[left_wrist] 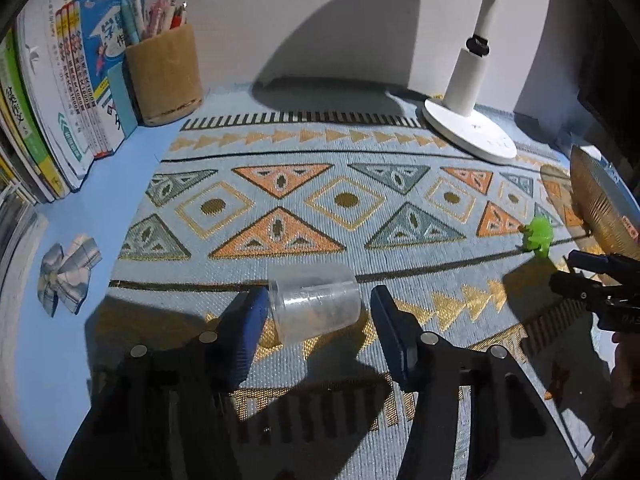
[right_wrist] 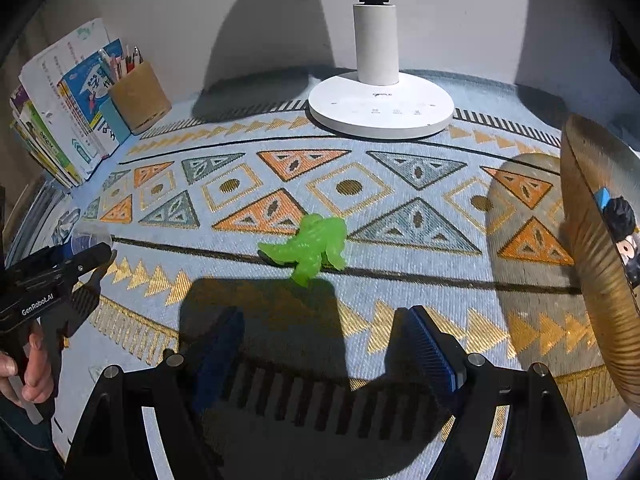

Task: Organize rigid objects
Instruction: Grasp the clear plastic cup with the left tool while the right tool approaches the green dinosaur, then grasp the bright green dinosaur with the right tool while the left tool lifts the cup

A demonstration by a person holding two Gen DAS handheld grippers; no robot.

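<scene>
Item: cup (left_wrist: 314,304), on its side, between my left fingers (left_wrist: 252,320), one pad touching, not yet clamped. Right fingers (right_wrist: 432,352) apart, short of toy (right_wrist: 312,246), ready.

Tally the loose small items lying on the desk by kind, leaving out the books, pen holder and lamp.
Clear plastic cup: 1
Green toy figure: 1
Folded paper piece: 1
Total: 3
</scene>
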